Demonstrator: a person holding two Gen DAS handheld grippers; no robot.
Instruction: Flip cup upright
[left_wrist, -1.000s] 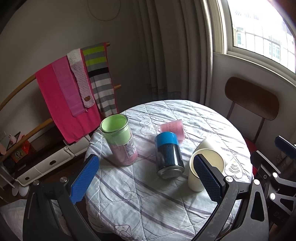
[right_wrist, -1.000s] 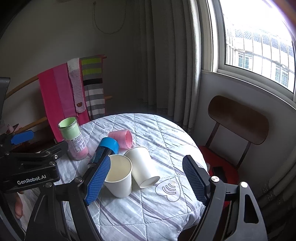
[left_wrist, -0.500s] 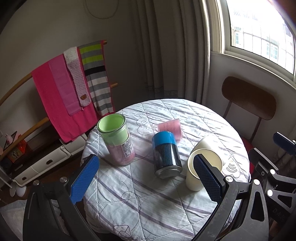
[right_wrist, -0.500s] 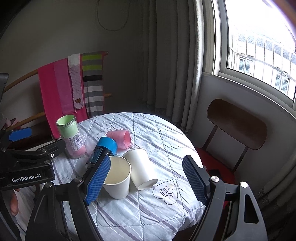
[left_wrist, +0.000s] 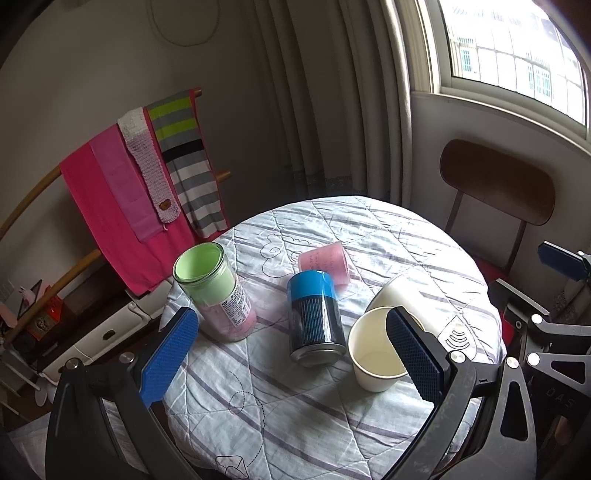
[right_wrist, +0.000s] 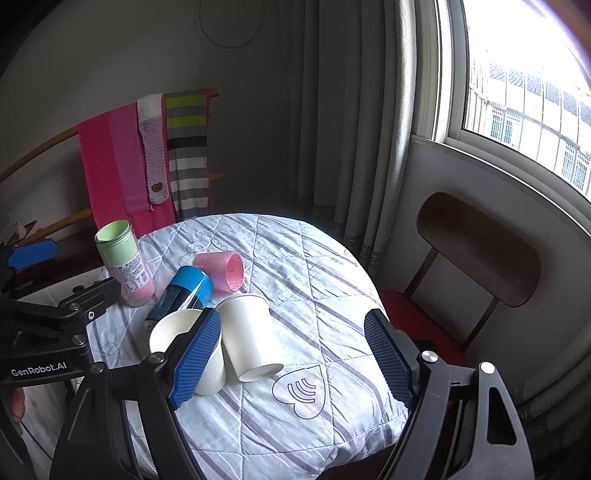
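Note:
A white paper cup (right_wrist: 248, 336) stands upside down on the round table (right_wrist: 314, 302), leaning against an upright white paper cup (right_wrist: 173, 334). In the left wrist view the upright cup (left_wrist: 373, 358) shows in front of the inverted one (left_wrist: 393, 295), which is partly hidden. A pink cup (right_wrist: 221, 269) (left_wrist: 327, 263) lies on its side behind them. My right gripper (right_wrist: 291, 354) is open and empty, held above the table's near edge in front of the white cups. My left gripper (left_wrist: 291, 358) is open and empty, above the table's left side.
A blue-capped black can (left_wrist: 314, 321) lies on its side mid-table. A green-lidded jar (left_wrist: 214, 291) stands at the left. A wooden chair (right_wrist: 476, 258) stands right of the table. A rack of pink and striped towels (left_wrist: 140, 192) stands behind, curtains and a window beyond.
Both grippers have drawn back and risen a little, so the table looks smaller and lower. The cups, can and jar have not moved. Both jaws stay open.

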